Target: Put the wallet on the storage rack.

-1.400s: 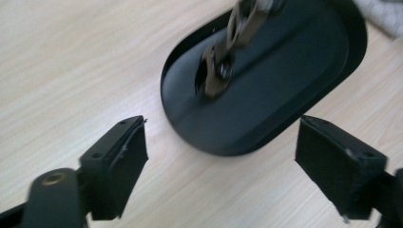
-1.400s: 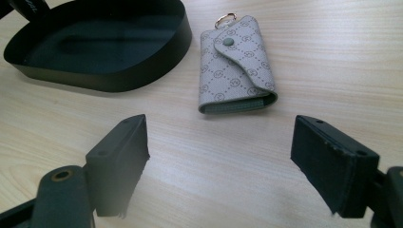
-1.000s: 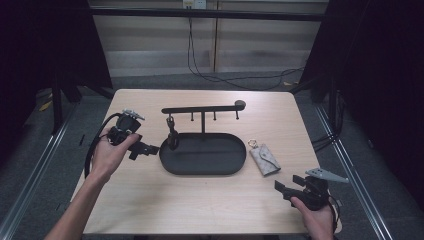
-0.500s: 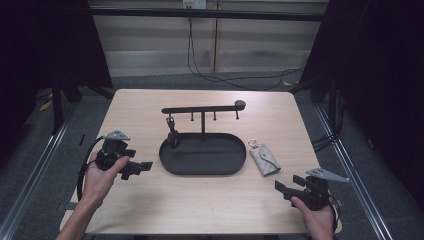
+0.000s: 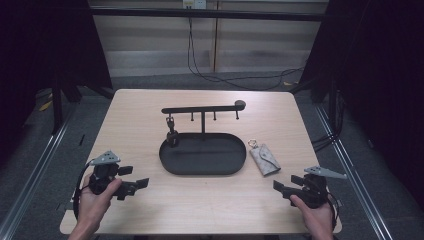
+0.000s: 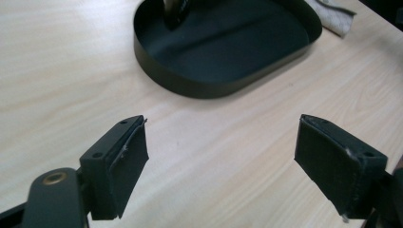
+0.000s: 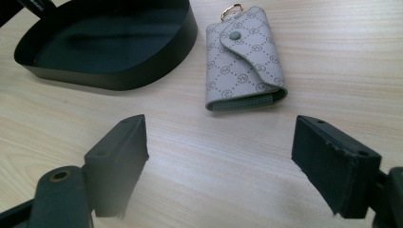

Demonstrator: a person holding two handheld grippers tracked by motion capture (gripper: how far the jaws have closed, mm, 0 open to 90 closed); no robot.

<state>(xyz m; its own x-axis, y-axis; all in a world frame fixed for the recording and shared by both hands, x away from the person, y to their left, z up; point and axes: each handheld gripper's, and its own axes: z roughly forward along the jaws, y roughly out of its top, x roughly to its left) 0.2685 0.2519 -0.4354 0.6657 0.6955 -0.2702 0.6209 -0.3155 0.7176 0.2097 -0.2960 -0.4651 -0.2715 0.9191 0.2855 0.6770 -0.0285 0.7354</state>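
The key pouch (image 7: 244, 59) lies flat on the table (image 5: 150, 125), just beside the tray (image 5: 202, 165), ahead of the right gripper (image 7: 218, 164). Its jaws have just been opening and stand wide with nothing between them. Gripping near the flap could pop the snap, I think. The left gripper (image 6: 221, 164), wide and empty too, has pulled back from the tray toward the near edge.

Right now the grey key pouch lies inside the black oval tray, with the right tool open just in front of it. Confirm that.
Not quite: the key pouch lies on the table beside the tray, outside its wall, as the right gripper view shows. The right tool is indeed open just in front of it.
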